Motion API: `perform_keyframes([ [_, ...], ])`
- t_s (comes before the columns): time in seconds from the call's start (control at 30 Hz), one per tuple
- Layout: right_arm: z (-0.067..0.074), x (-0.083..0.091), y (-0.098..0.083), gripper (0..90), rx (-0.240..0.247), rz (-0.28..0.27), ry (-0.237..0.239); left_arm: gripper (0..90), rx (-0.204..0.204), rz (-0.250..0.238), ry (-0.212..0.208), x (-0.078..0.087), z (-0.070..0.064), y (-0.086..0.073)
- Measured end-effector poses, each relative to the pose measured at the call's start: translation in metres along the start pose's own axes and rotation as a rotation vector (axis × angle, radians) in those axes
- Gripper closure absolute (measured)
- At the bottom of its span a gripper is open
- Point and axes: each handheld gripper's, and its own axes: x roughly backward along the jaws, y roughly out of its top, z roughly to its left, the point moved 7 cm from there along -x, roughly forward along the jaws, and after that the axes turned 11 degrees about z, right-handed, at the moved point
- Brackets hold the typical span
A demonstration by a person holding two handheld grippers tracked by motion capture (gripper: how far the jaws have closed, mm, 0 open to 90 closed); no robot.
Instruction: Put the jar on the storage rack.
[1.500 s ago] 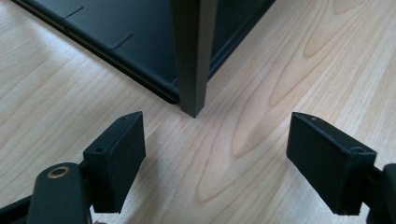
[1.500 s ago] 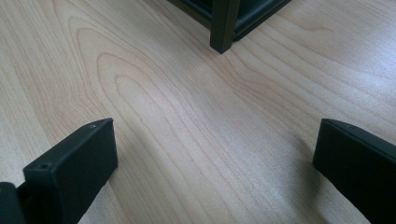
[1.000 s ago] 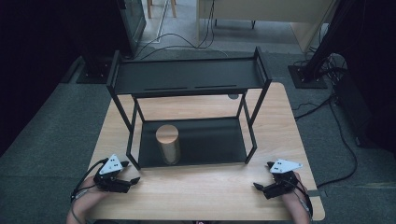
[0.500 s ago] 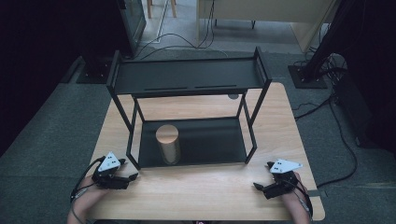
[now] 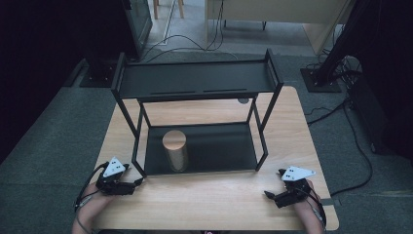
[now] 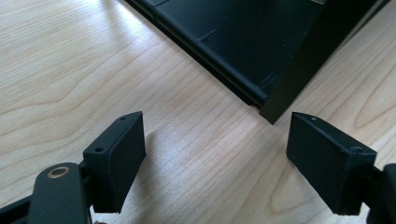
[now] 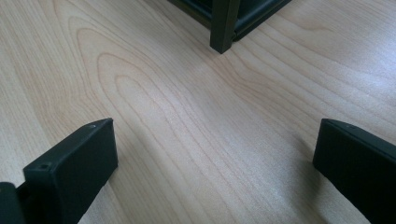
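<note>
High view. A black two-tier shelf rack (image 5: 195, 87) stands on a wooden table (image 5: 209, 200). A tan cylinder (image 5: 175, 150) stands upright on the rack's lower shelf, toward its left end. The left gripper (image 5: 138, 181) rests on the table just beside the rack's front left leg; the right gripper (image 5: 268, 194) rests near the table's front right corner, a little apart from the front right leg. Each is held by a hand entering from the bottom edge, and both lie well apart from the cylinder.

Left gripper view. The left gripper (image 6: 215, 158) has its jaws spread wide, with bare table between them and nothing gripped. The rack's front left leg (image 6: 299, 70) and the lower shelf edge lie just ahead.

Right gripper view. The right gripper (image 7: 215, 163) is likewise wide open and empty over the wood grain. A rack leg (image 7: 224, 25) stands farther ahead, untouched.
</note>
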Motion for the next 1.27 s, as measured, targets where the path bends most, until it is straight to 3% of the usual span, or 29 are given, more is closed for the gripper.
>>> perform_keyframes([
  [0.33,0.0,0.0,0.0,0.0,0.0,0.0,0.0,20.0,0.005,-0.003,0.004,0.0,0.002,-0.001],
  [0.83,0.0,0.0,0.0,0.0,0.0,0.0,0.0,20.0,0.08,-0.029,0.057,-0.001,0.013,0.0],
  [1.27,0.0,0.0,0.0,0.0,-0.001,0.0,0.0,20.0,0.088,-0.033,0.063,-0.002,0.015,0.001],
])
